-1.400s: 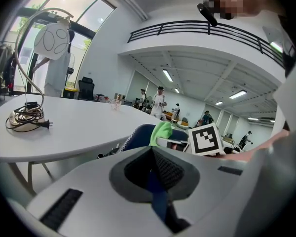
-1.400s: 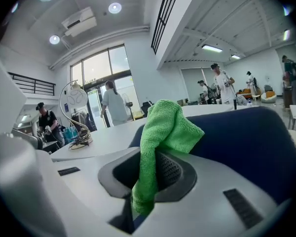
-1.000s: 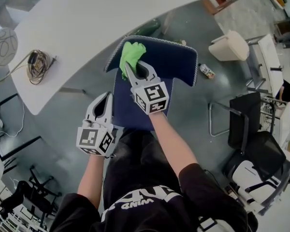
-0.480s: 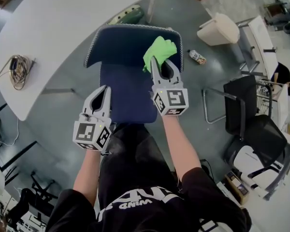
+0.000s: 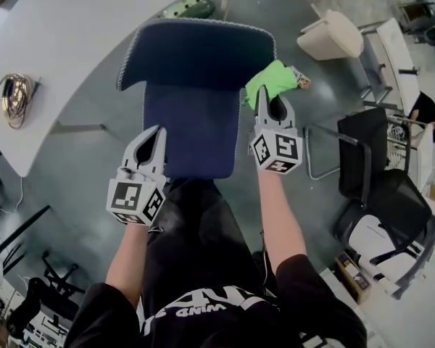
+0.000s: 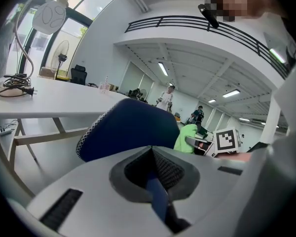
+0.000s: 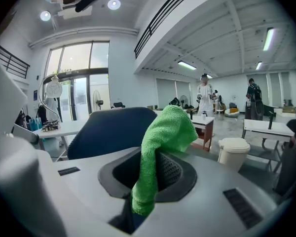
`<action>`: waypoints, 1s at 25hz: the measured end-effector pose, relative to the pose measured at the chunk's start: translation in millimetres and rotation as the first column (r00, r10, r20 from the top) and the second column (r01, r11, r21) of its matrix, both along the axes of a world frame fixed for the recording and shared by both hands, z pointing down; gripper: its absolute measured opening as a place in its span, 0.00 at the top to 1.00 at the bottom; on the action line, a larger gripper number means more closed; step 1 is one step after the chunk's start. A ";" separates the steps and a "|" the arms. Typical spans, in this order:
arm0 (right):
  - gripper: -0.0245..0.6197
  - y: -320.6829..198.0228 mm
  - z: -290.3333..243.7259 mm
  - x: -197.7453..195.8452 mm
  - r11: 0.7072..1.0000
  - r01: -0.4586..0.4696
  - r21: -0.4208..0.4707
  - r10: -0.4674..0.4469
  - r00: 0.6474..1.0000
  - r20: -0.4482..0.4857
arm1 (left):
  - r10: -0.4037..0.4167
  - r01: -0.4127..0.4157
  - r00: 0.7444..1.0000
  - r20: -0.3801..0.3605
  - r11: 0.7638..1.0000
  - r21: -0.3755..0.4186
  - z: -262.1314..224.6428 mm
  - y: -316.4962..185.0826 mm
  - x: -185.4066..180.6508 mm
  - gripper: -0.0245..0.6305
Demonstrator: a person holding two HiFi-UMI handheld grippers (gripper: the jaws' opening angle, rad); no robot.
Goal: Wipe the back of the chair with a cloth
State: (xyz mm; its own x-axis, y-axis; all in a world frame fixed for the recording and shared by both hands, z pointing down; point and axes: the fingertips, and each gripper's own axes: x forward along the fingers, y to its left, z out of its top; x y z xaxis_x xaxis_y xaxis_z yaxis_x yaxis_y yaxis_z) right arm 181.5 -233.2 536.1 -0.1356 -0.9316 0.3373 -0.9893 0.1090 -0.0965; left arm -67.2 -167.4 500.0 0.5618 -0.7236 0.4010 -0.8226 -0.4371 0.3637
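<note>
Pinching cloth (image 5: 272,80) between closed fingers (image 5: 261,101) of right gripper (image 5: 271,101), just off the right edge of chair back (image 5: 196,78). Puts the back's broad face left of the cloth, top edge far. Holds left gripper (image 5: 156,135) closed, empty, by the back's near left edge. Likely calls for a leftward sweep with the right.

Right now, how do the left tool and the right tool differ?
The right tool is shut on the green cloth; the left tool is shut on nothing. The right tool sits just off the right edge of the chair, while the left tool is by the left edge of the chair's back, further back in the head view. Both point forward with jaws together.
</note>
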 end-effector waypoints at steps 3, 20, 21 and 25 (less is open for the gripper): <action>0.88 -6.0 15.1 -1.1 1.000 0.007 -0.012 -0.007 1.000 -0.002 | -0.001 0.001 1.000 0.005 1.000 0.000 8.8 0.1 1.0 0.96; 0.88 -48.4 42.5 -40.6 0.995 0.095 -0.010 -0.094 0.995 0.042 | -0.027 0.027 1.000 -0.013 1.000 0.008 30.2 -2.6 -4.4 0.96; 0.88 -49.5 42.7 -46.9 0.994 0.108 -0.010 -0.107 0.993 0.047 | -0.031 0.032 0.999 -0.013 0.999 0.008 30.1 -1.8 -5.1 0.96; 0.88 -54.4 41.6 -81.2 0.983 0.184 -0.004 -0.183 0.980 0.083 | -0.051 0.051 0.999 -0.006 0.999 0.003 32.2 4.3 -10.4 0.96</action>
